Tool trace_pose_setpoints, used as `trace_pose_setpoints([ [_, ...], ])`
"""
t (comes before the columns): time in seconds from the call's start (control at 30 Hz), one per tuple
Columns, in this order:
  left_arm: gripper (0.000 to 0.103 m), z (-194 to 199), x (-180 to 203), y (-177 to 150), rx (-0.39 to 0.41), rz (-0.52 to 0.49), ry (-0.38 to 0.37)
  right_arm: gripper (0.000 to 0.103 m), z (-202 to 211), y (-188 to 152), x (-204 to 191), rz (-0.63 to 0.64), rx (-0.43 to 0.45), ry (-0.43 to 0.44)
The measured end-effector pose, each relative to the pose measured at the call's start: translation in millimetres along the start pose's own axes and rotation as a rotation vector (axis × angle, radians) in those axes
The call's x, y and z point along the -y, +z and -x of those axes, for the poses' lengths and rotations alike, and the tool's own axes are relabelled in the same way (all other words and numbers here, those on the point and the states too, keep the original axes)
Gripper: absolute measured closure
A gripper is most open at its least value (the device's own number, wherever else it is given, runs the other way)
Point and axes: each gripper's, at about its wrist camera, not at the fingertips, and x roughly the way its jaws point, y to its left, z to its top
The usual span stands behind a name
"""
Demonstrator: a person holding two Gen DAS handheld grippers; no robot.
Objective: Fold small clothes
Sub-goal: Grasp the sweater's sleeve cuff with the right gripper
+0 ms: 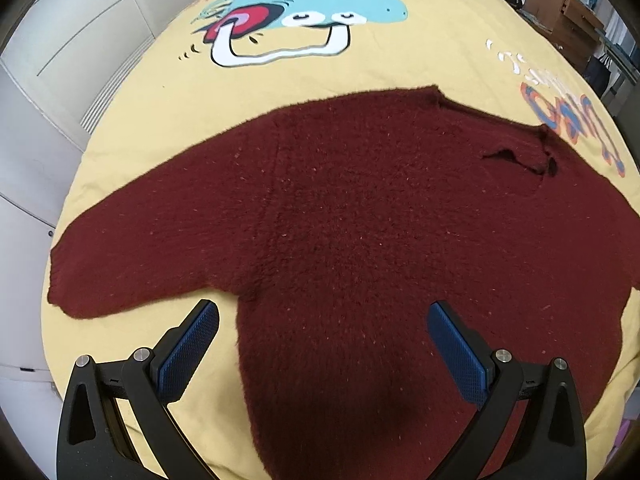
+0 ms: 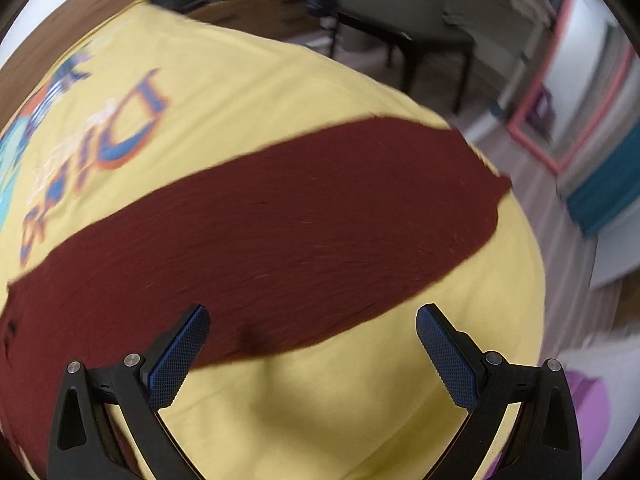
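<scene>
A dark red fuzzy sweater (image 1: 360, 220) lies spread flat on the yellow bedspread (image 1: 280, 76), one sleeve stretched out to the left and its neck opening at the upper right. My left gripper (image 1: 322, 320) hovers open over the sweater's lower body, nothing between its blue pads. The right wrist view is blurred. It shows the sweater's other sleeve (image 2: 280, 224) running across the bedspread (image 2: 300, 408) toward the bed's right edge. My right gripper (image 2: 312, 320) hangs open just above that sleeve's near edge and holds nothing.
White cabinet doors (image 1: 60, 60) stand along the bed's left side. Cardboard boxes (image 1: 568, 12) and a dark bag sit beyond the far right corner. On the right of the bed are a dark table (image 2: 420, 52), wooden floor and a pink-framed mirror (image 2: 560, 100).
</scene>
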Motion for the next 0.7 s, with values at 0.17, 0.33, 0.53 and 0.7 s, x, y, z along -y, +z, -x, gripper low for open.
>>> trace_pose_setpoints([
  [0.17,0.001,-23.7,-2.6,-4.2,-0.046,-0.010,-0.019,0.000,-32.9,9.8,28.2,-0.115,-0.047,-0.014],
  [0.33,0.001,-41.0,-12.3,-13.8,-0.082,-0.027,-0.002,0.000,-51.0,22.5,41.2,-0.162,-0.063,-0.003],
  [0.53,0.001,-44.1,-28.7,-15.6,-0.086,-0.022,0.003,0.027,-54.7,36.7,48.0,-0.200,-0.078,0.025],
  [0.7,0.001,-36.2,-38.5,-16.9,-0.061,-0.013,-0.011,0.085,-46.5,54.1,48.0,-0.164,-0.098,0.104],
])
